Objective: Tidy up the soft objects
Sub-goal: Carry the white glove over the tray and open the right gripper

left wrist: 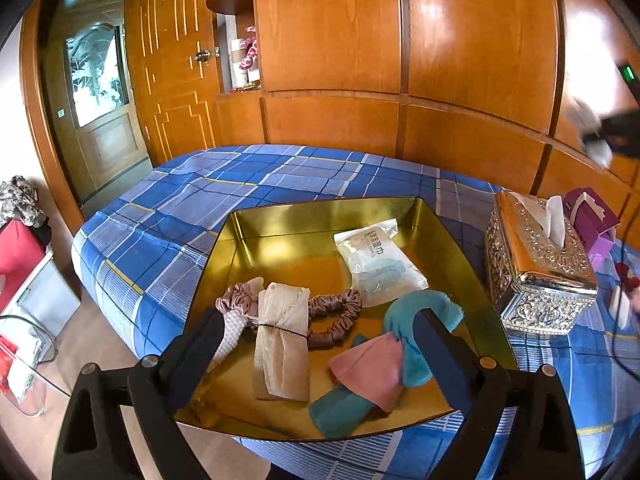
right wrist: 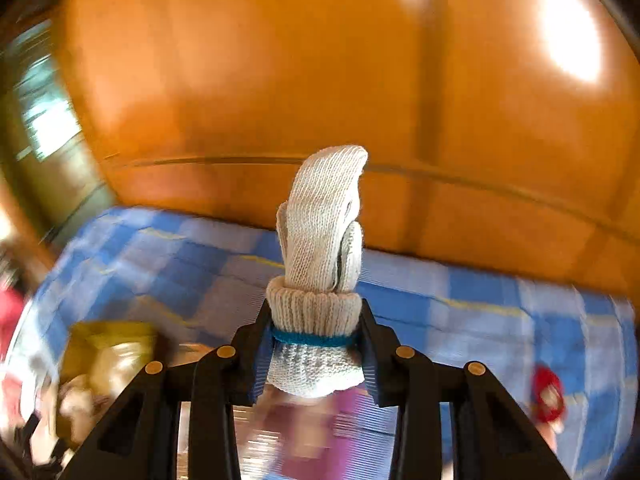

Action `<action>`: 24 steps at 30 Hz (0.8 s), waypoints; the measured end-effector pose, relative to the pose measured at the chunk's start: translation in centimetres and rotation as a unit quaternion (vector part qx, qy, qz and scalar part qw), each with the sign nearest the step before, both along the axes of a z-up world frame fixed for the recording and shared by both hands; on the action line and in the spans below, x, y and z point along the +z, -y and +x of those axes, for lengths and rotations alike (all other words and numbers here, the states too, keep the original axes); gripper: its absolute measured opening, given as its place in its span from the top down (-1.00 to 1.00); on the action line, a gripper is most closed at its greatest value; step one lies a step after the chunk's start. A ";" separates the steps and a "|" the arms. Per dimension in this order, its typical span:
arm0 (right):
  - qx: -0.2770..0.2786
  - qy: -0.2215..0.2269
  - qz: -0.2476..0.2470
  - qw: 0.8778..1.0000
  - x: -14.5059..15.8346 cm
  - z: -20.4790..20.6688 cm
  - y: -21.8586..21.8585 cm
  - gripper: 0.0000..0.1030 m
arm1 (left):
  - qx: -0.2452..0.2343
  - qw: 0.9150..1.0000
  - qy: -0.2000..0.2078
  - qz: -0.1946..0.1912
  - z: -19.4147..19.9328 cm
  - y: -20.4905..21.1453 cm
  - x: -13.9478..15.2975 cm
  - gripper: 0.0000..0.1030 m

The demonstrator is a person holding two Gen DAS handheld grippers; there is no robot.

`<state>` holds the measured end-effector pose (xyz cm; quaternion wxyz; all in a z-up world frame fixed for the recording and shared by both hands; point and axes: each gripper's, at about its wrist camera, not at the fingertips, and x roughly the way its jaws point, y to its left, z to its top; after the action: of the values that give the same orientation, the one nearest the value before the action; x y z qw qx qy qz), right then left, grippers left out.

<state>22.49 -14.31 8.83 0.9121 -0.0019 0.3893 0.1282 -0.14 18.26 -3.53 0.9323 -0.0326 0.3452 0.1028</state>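
Note:
A gold tray [left wrist: 280, 216] lies on the blue plaid bed. In it are a beige tied cloth [left wrist: 282, 344], a mauve scrunchie [left wrist: 336, 316], a wet-wipe packet [left wrist: 378, 264], a teal cloth [left wrist: 416, 316], a pink cloth [left wrist: 370, 368] and a white waffle cloth [left wrist: 232, 328]. My left gripper [left wrist: 316, 344] is open over the tray's near edge, empty. My right gripper [right wrist: 316, 350] is shut on a rolled white knit glove [right wrist: 320, 248] with a teal band, held in the air. The right gripper also shows blurred at the far right of the left wrist view [left wrist: 604, 136].
A silver embossed tissue box [left wrist: 536, 268] stands right of the tray, with a purple box [left wrist: 592, 216] behind it. Wooden wardrobe panels [left wrist: 400, 40] back the bed. A door [left wrist: 100, 92] and a red box [left wrist: 16, 252] are at the left. The right wrist view is motion-blurred.

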 end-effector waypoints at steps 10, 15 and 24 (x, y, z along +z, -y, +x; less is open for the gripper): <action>0.277 -0.027 -0.034 0.960 -4.1 -8.6 -16.8 0.28 | 0.014 1.000 -0.002 0.007 -0.5 -1.2 -0.2 -0.86; 0.322 -0.075 -0.047 0.943 -8.7 -11.4 -21.4 0.28 | 0.039 0.999 0.005 0.001 -0.9 -2.7 0.2 -0.86; 0.297 -0.102 -0.028 0.949 -13.8 -9.9 -27.7 0.28 | 0.061 0.998 0.008 -0.017 -1.2 -4.6 0.0 -0.86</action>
<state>12.55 13.36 -4.96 0.7880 -0.1300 0.4651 0.3818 -1.34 22.81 -3.54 0.9265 -0.0703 0.3363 0.1538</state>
